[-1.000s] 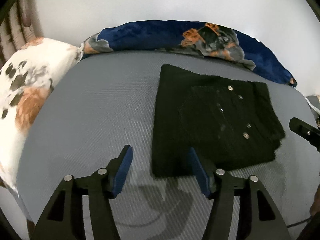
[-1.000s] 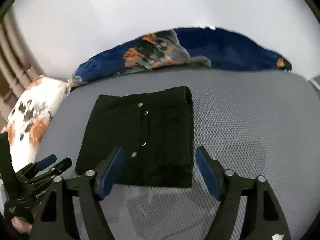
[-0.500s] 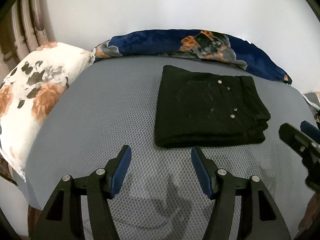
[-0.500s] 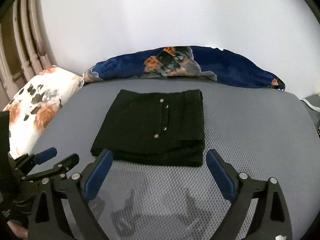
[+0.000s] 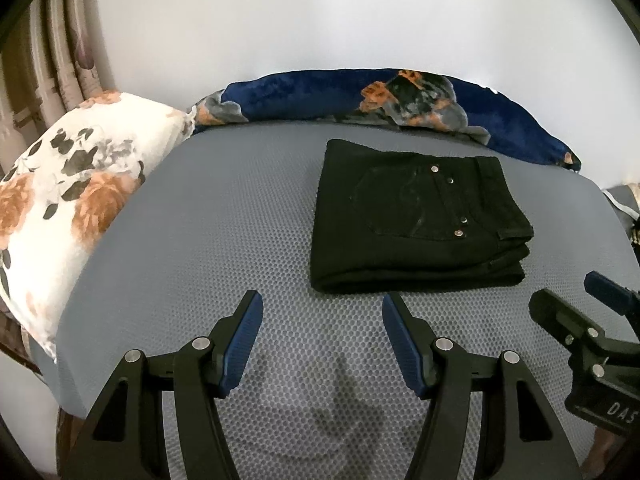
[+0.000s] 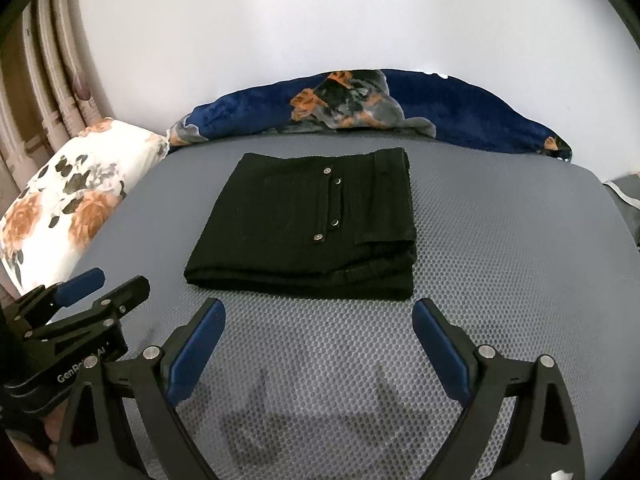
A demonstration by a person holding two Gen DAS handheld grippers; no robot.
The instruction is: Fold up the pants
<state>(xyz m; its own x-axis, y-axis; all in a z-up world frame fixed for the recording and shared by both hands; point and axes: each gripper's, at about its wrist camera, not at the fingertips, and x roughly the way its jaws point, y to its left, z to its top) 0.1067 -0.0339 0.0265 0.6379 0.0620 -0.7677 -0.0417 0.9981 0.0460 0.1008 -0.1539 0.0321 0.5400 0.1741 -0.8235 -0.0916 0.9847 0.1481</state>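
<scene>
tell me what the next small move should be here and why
Probably keep both tools backed off and stop. The black pants already lie as a compact folded stack on the grey mattress, and the left tool and right tool are open, empty and short of its near edge.

Folded black pants [image 5: 416,220] flat on grey mattress [image 5: 220,220]; left gripper [image 5: 322,320] spread, just short of near edge.
</scene>
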